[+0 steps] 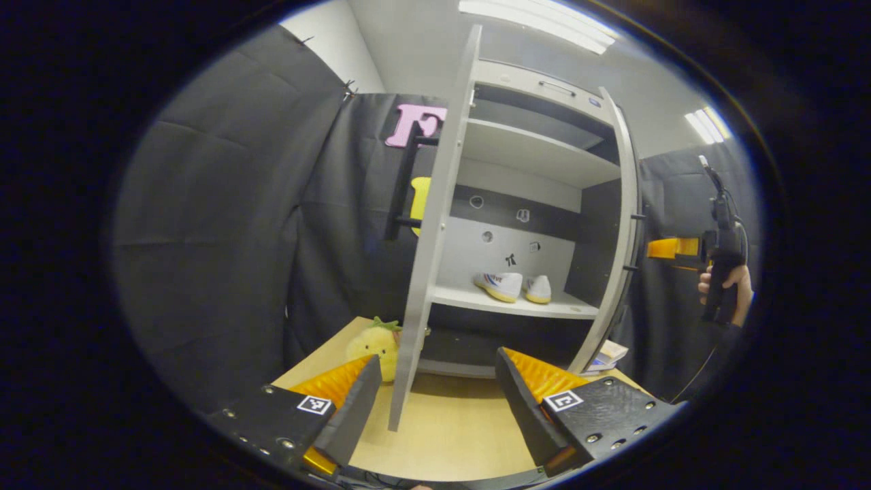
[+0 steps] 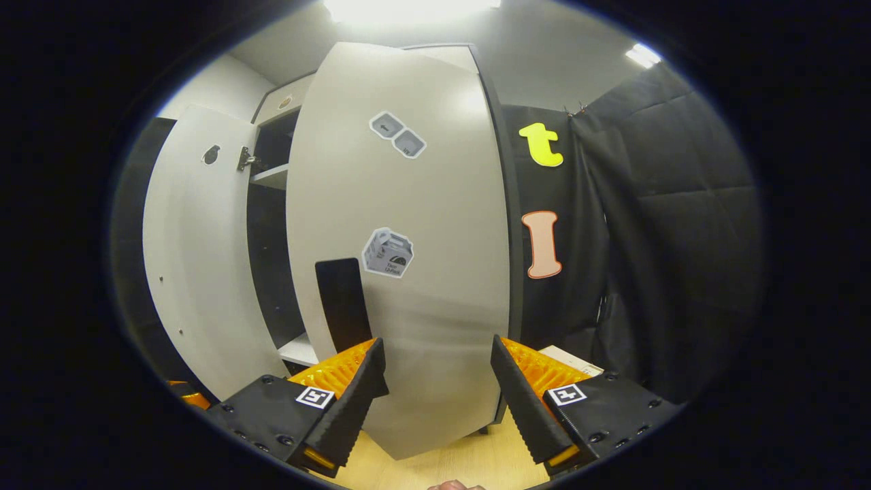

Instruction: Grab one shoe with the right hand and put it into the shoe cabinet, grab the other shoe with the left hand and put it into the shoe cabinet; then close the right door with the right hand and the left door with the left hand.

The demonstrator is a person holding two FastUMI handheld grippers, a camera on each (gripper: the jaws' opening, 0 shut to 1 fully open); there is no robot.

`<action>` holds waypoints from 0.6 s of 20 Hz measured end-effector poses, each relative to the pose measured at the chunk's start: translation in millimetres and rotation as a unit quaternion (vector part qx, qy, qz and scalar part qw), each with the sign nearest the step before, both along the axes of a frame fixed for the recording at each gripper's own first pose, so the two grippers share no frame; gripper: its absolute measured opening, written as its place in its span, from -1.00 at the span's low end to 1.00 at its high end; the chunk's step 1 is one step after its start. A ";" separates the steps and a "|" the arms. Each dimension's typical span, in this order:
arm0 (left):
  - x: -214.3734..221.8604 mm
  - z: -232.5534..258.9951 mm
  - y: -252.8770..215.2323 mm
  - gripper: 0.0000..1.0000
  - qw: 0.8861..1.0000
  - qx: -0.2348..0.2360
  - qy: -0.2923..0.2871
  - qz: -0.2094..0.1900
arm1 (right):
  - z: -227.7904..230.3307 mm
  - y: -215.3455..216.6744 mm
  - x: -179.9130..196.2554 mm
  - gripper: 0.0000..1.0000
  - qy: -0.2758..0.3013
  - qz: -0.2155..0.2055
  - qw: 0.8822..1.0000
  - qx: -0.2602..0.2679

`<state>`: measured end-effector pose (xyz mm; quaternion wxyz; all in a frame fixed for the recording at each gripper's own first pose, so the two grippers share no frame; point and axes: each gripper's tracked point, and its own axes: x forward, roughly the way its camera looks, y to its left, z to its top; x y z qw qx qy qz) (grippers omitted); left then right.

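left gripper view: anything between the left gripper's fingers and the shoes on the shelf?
Yes. The left door's edge stands between the left gripper and the shoes, with bare tabletop below.

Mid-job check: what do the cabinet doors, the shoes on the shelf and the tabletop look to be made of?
Cabinet doors: smooth, matte pale-grey board, probably laminated wood; the left door shows a flat cut edge. Shoes: white uppers that look like canvas or leather, with pale yellowish, rubber-like soles; too small to tell for sure. Tabletop: light wood-grain surface, likely veneer or laminate.
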<state>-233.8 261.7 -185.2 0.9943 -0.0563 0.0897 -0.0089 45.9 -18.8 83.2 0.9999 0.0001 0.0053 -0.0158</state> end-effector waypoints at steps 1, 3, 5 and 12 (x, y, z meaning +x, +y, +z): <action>0.7 0.9 10.9 0.99 1.000 0.006 0.003 0.014 | -0.5 0.1 -2.0 0.96 -0.002 -0.005 1.000 0.001; -0.9 17.5 31.1 0.99 0.999 0.022 -0.011 0.032 | 0.5 -3.5 -6.1 0.96 -0.007 -0.016 1.000 0.006; -0.7 29.6 52.2 0.99 0.998 0.037 -0.007 0.047 | -3.7 -6.7 -10.4 0.96 -0.007 -0.024 1.000 0.015; 19.4 97.8 124.0 0.92 0.995 0.036 -0.042 0.085 | -32.9 -35.9 -22.8 0.96 0.014 -0.061 0.997 0.038</action>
